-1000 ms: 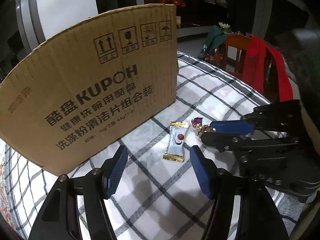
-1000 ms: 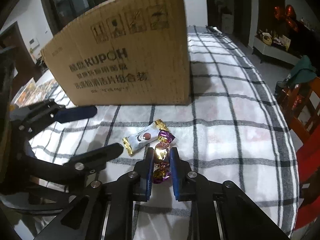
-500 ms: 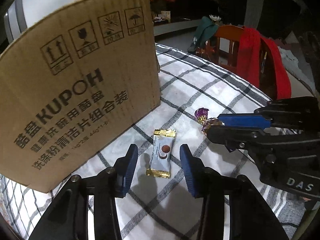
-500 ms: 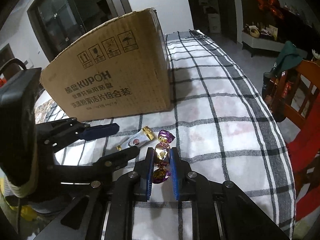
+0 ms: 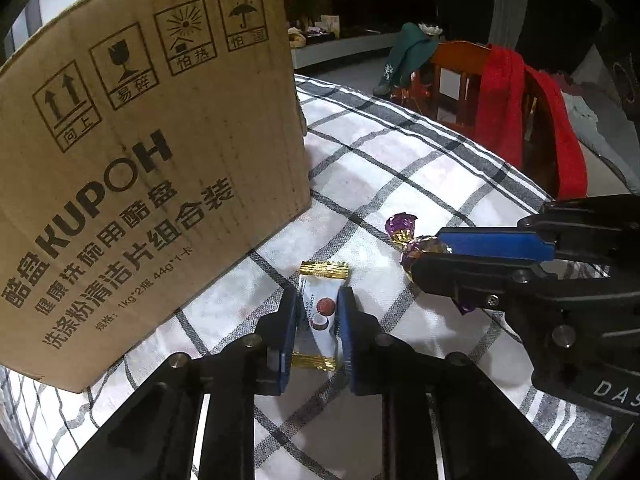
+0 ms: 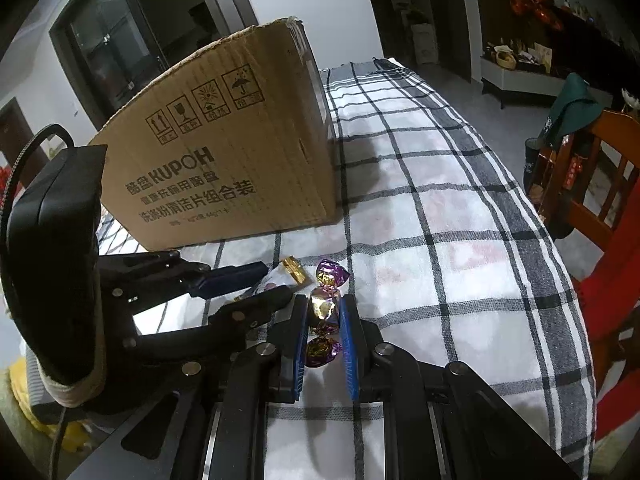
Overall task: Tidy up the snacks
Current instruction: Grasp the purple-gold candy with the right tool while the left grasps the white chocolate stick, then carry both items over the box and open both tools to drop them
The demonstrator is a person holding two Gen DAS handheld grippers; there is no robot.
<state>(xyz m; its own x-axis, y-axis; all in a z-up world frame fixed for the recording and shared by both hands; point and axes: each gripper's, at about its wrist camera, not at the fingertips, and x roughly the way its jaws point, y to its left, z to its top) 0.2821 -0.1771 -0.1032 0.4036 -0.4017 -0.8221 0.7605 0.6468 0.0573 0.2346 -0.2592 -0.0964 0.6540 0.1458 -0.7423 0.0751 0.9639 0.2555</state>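
Observation:
A white candy bar with gold ends lies on the checked tablecloth, and my left gripper is shut on its sides. My right gripper is shut on a purple-and-gold wrapped candy and holds it just above the cloth. In the left wrist view the right gripper comes in from the right with that candy. In the right wrist view the left gripper reaches in from the left over the bar, whose gold end shows. A cardboard box stands just behind.
The cardboard box stands upright on the tablecloth. The table's right edge drops off toward a wooden chair draped with a red cloth. A green garment hangs by a chair at the far right.
My left gripper moved forward over the white candy bar and closed on it. My right gripper kept its hold on the purple candy and lifted back a little.

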